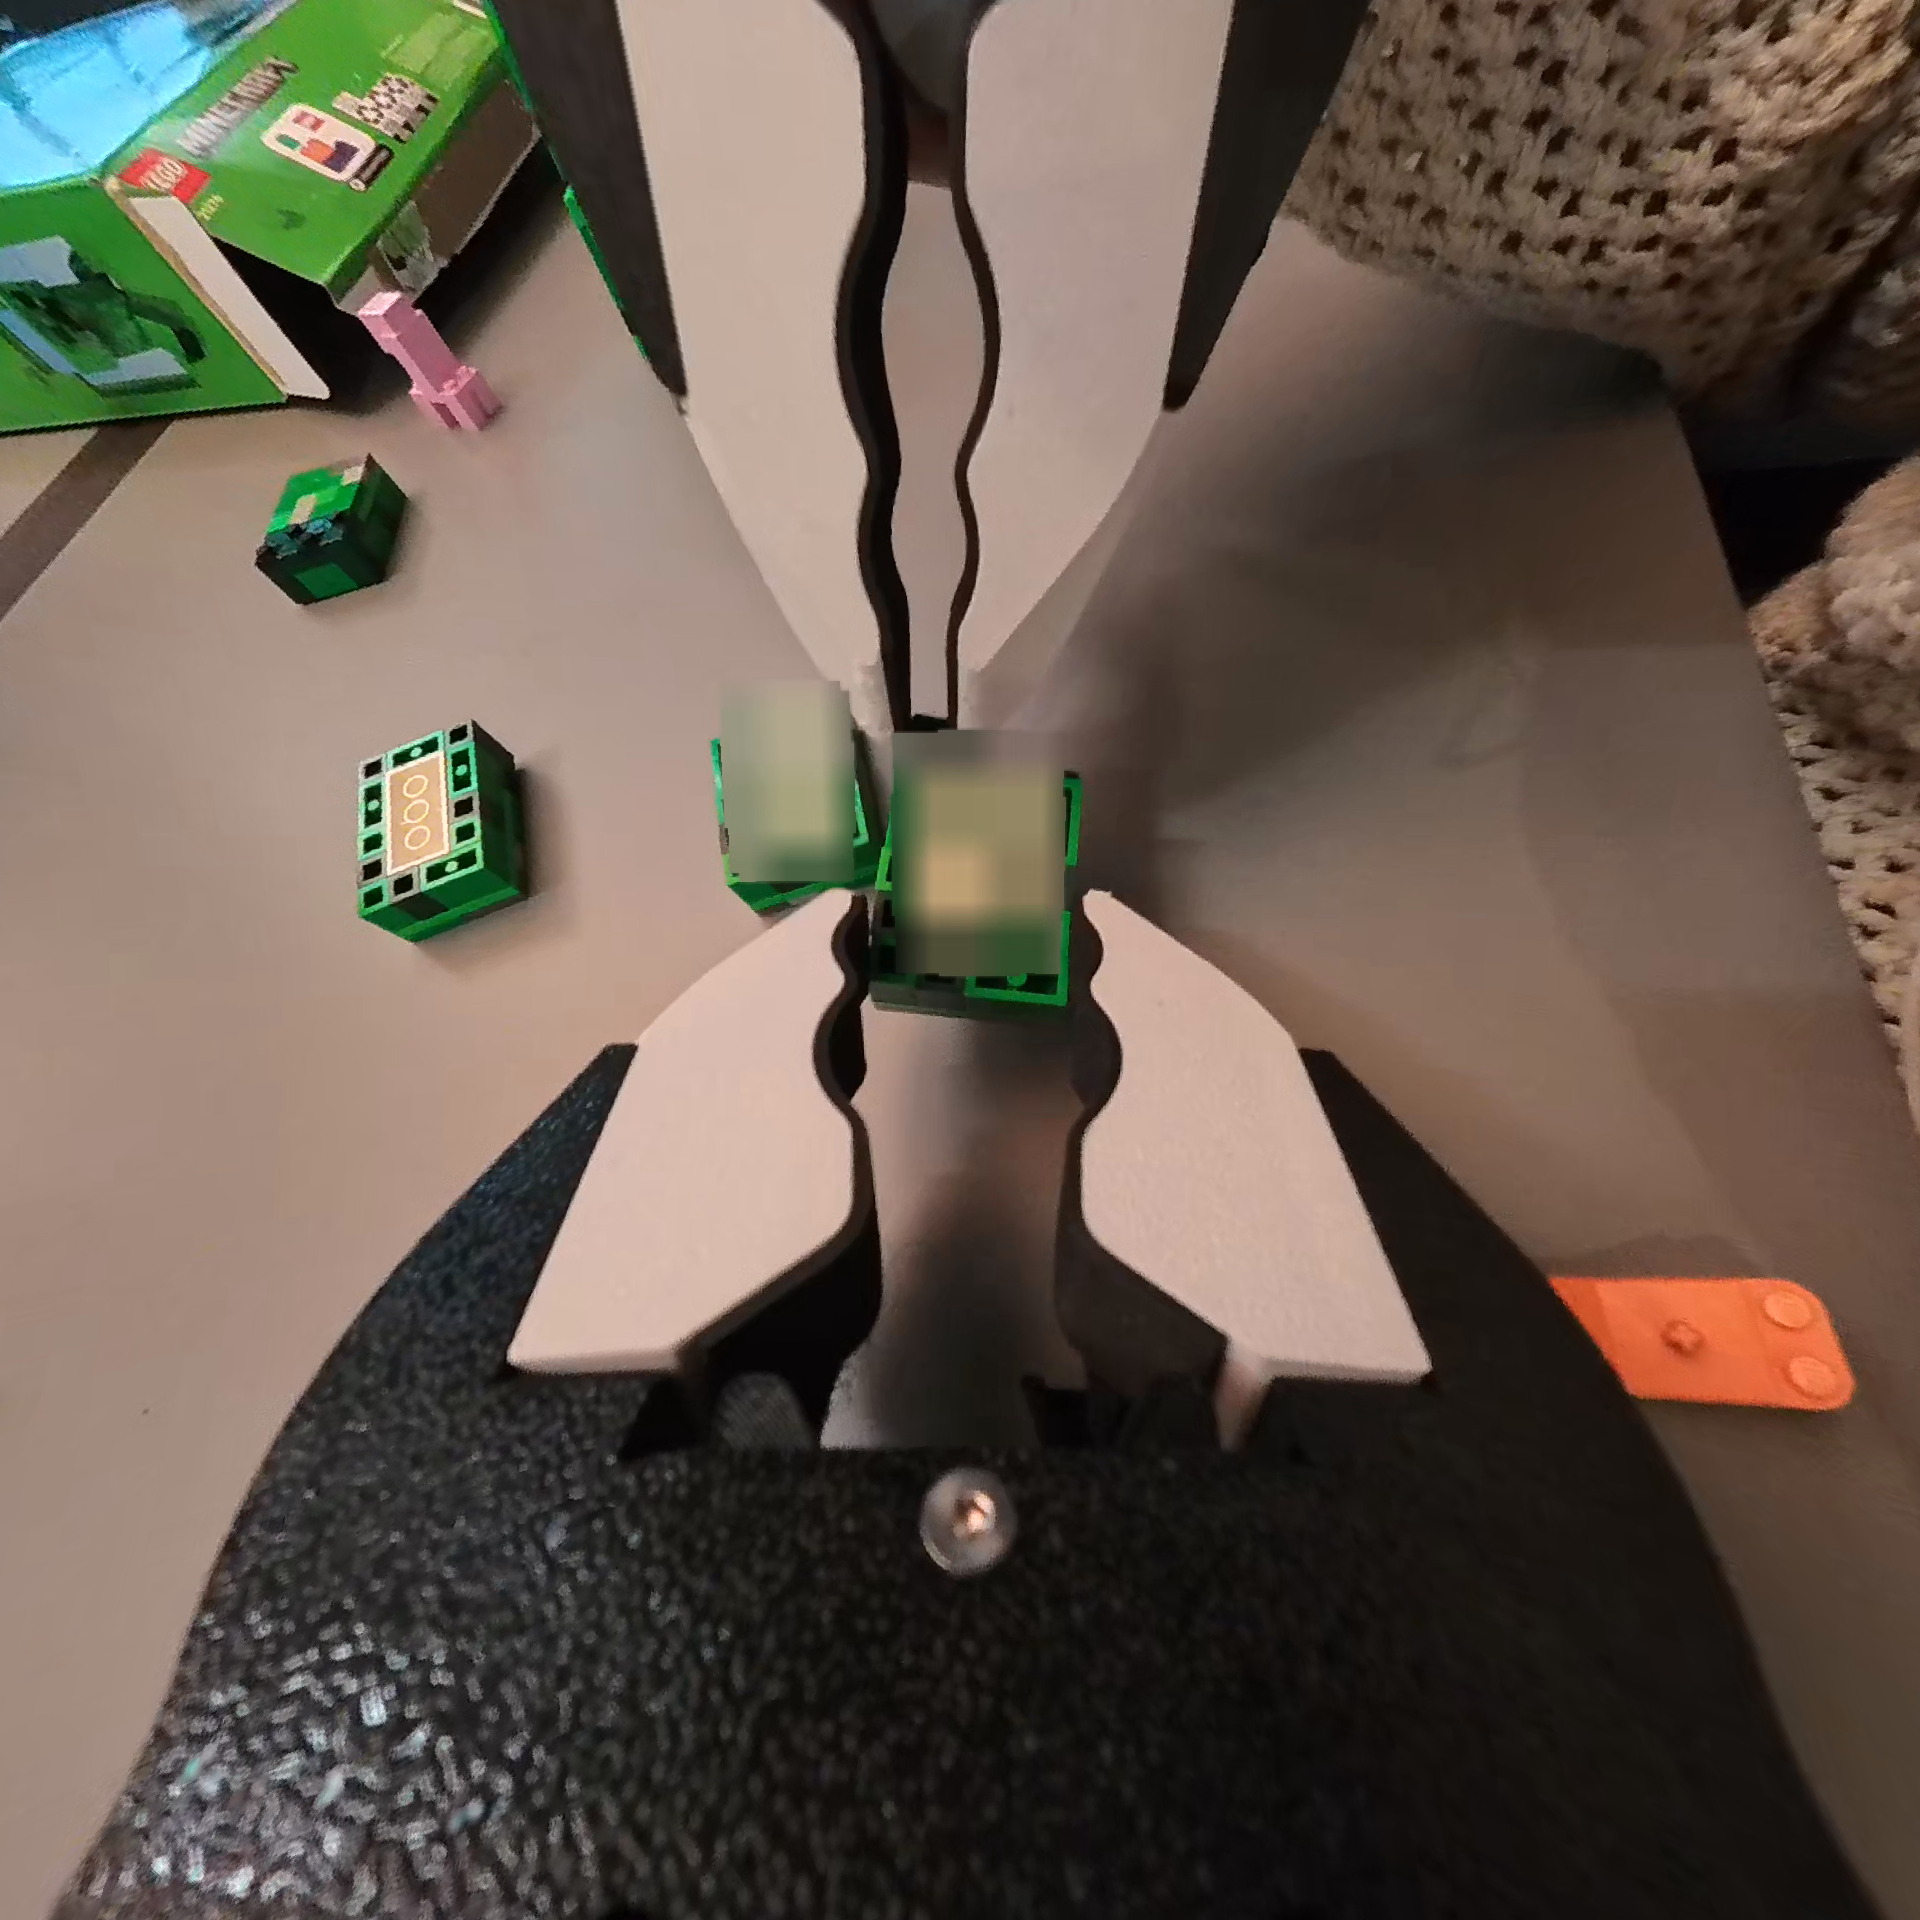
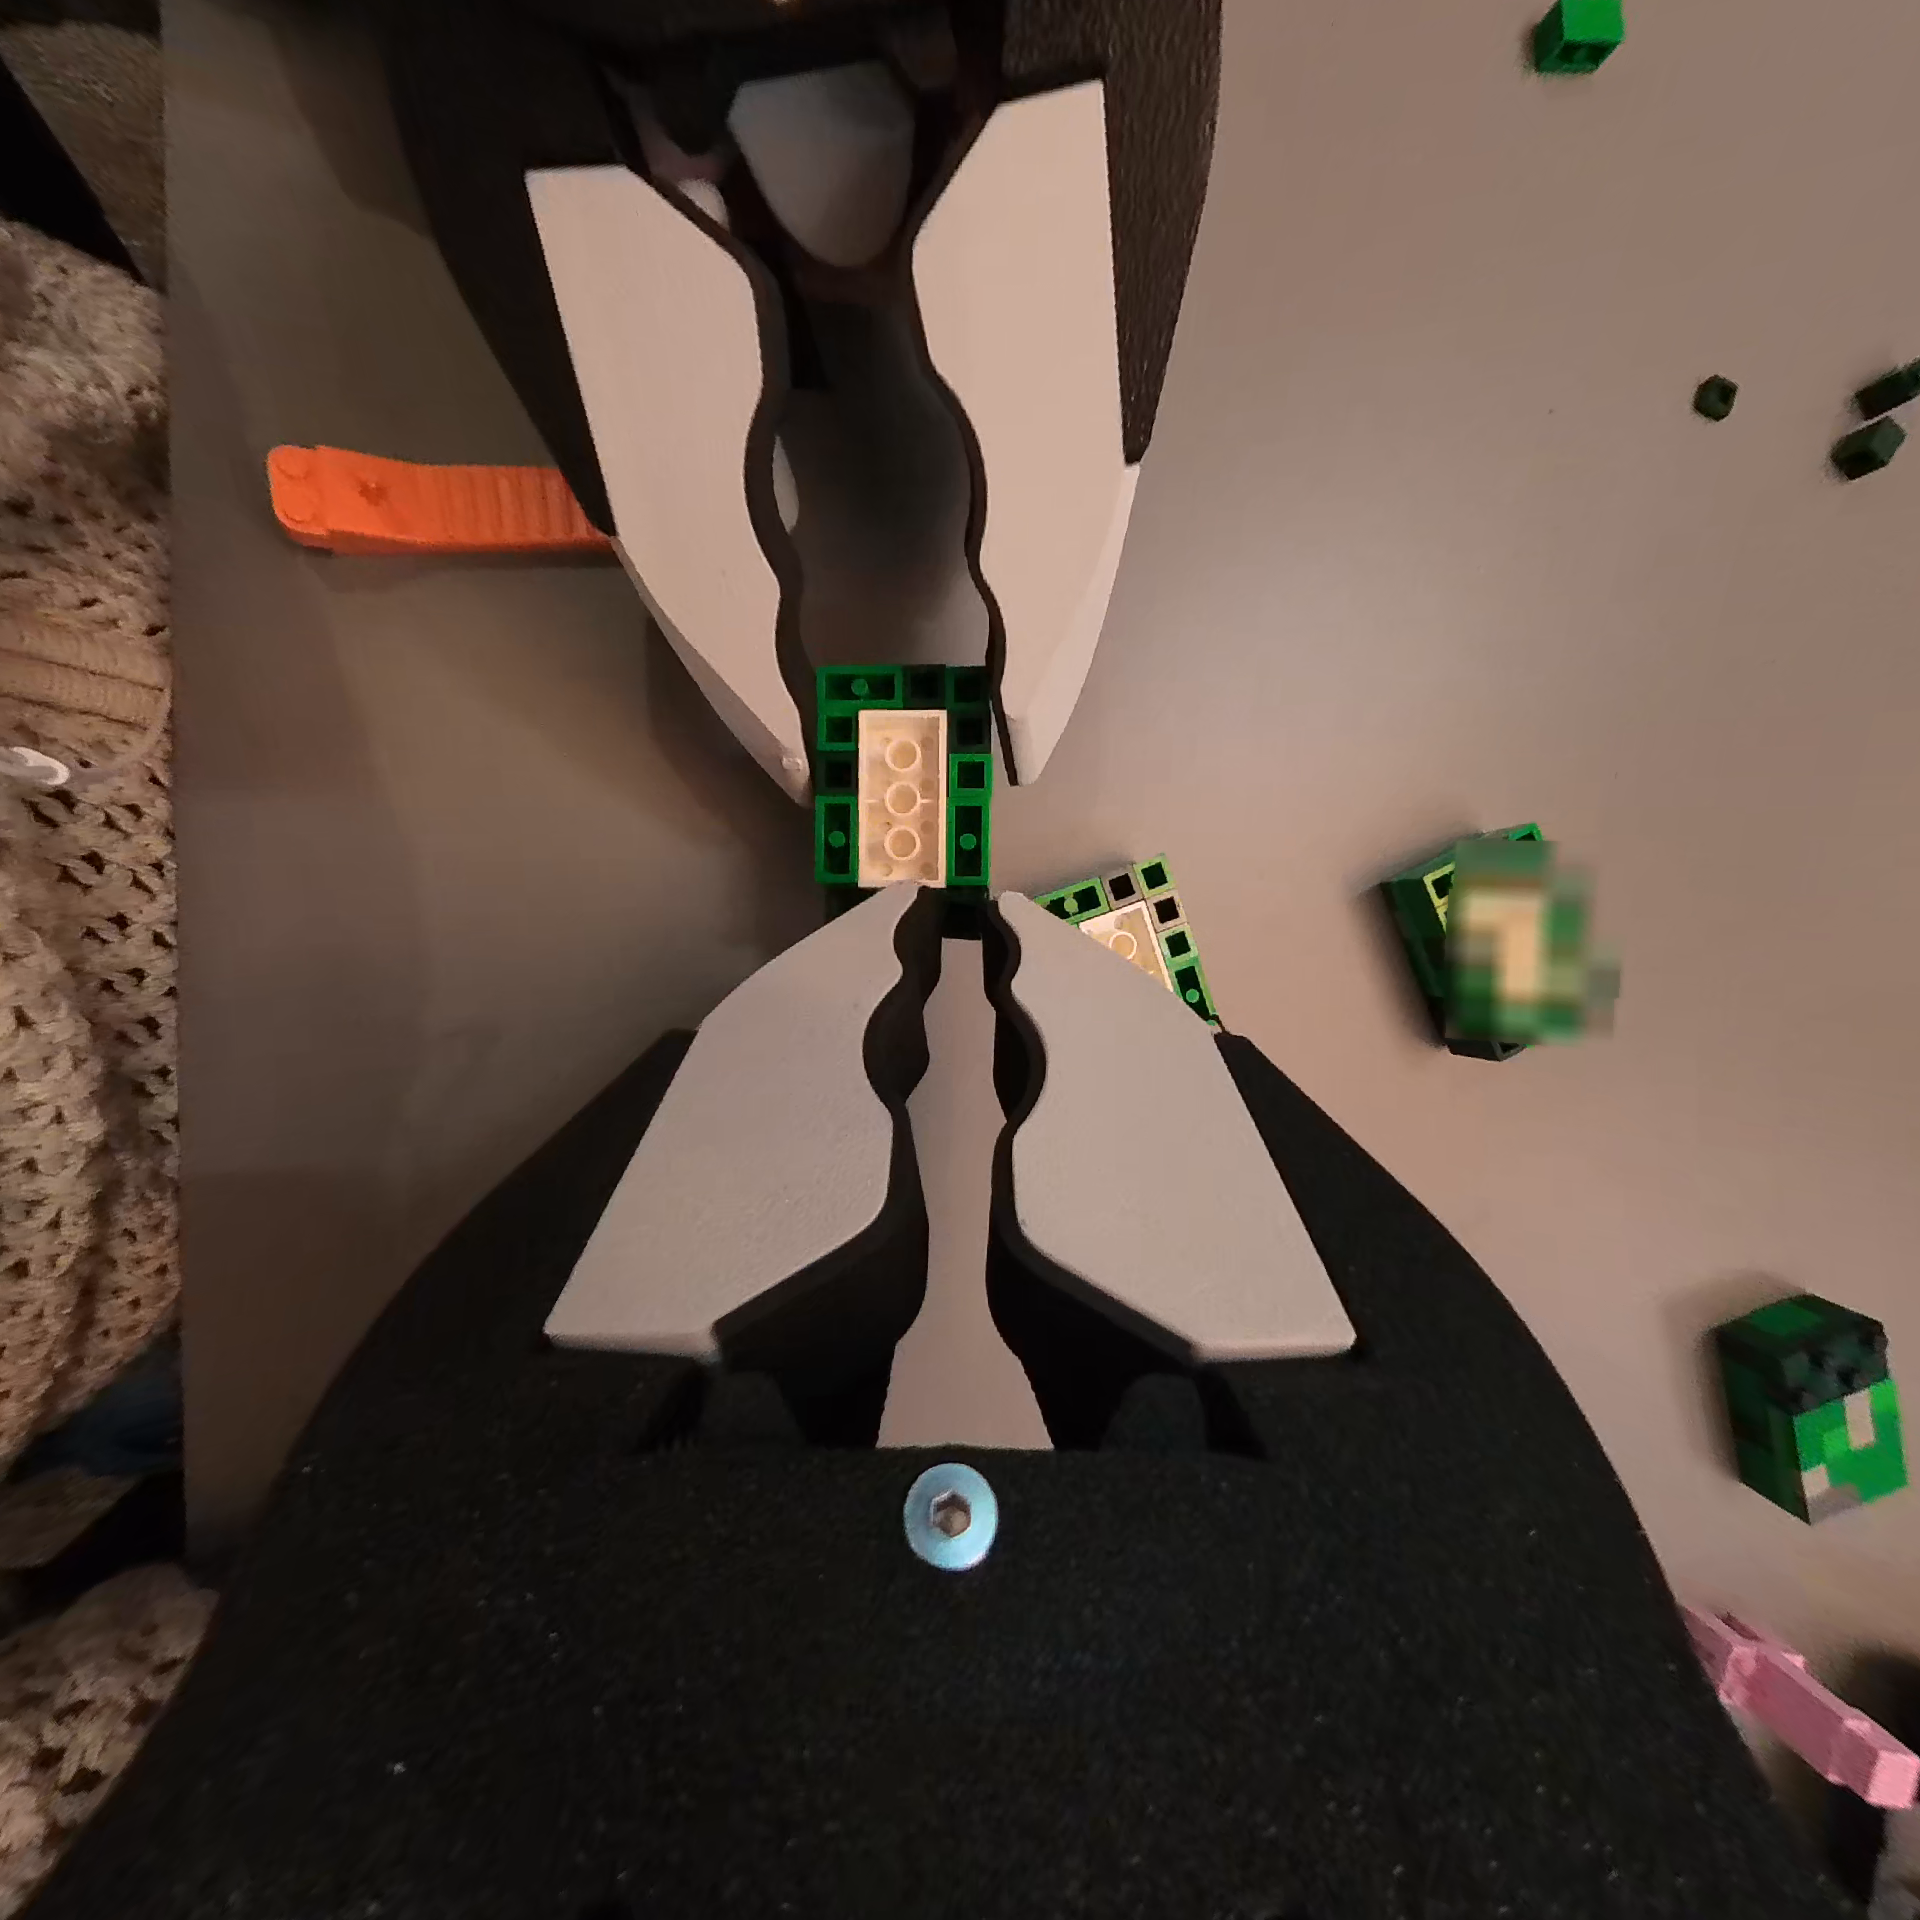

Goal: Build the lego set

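A green brick block with a white brick in its middle (image 2: 902, 795) is held between my two grippers above the grey table (image 2: 1403, 644). My left gripper (image 1: 968, 930) is shut on the block's two long sides; it enters the right wrist view (image 2: 909, 774) from the top. My right gripper (image 2: 958, 906) is nearly closed on a small dark piece (image 2: 958, 925) at the block's near end. In the left wrist view the right gripper (image 1: 925, 709) comes down from the top onto the block's (image 1: 1023, 987) far end.
A second green block (image 2: 1148, 925) lies just beside the held one, a third (image 1: 436, 831) farther left. A small green cube (image 1: 332, 530), a pink figure (image 1: 431, 364), the green box (image 1: 208, 208), an orange brick separator (image 1: 1704, 1340), loose dark pieces (image 2: 1870, 436) and a knitted blanket (image 1: 1610, 156) surround them. Left and right tips are no more than a few centimetres apart.
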`<action>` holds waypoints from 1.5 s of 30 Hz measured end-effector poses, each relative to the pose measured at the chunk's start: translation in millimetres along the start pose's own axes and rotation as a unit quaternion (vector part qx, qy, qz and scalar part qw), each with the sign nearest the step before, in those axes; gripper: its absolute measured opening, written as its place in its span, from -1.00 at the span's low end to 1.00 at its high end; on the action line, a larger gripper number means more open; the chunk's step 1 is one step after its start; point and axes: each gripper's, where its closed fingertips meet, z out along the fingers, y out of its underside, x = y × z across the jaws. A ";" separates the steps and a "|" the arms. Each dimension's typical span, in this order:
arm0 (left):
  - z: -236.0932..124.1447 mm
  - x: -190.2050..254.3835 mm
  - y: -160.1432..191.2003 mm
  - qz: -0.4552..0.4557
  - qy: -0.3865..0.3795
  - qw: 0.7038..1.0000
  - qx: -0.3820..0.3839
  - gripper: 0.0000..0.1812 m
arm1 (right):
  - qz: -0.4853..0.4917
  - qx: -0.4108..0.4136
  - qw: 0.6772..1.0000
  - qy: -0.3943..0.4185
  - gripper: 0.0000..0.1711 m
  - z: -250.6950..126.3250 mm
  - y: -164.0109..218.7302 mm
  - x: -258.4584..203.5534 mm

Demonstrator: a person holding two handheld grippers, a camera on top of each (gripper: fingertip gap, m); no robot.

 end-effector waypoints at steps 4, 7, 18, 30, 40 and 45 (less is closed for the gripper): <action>-0.5 0.1 -1.4 -0.001 0.001 1.000 0.005 -0.60 | -0.001 0.003 1.000 0.000 -0.92 -0.8 -0.4 0.0; -0.7 0.1 -2.5 -0.003 0.001 1.000 0.009 -0.61 | -0.003 0.007 1.000 0.003 -0.92 -1.4 -1.5 0.8; -1.9 0.2 -4.7 -0.011 0.005 1.000 0.019 -0.61 | -0.005 0.022 1.000 0.006 -0.91 -4.4 -3.9 0.8; -1.4 1.0 -4.5 -0.015 0.007 1.000 0.019 -0.61 | 0.008 0.039 0.999 -0.002 -0.88 -6.3 -7.1 -2.0; -1.3 0.7 -4.9 -0.018 0.007 1.000 0.021 -0.61 | 0.007 0.043 0.999 0.004 -0.87 -6.4 -5.1 -0.1; -2.4 -2.8 -6.3 -0.024 -0.003 0.999 0.029 -0.61 | 0.019 0.092 0.995 0.043 -0.83 -21.0 -11.1 11.9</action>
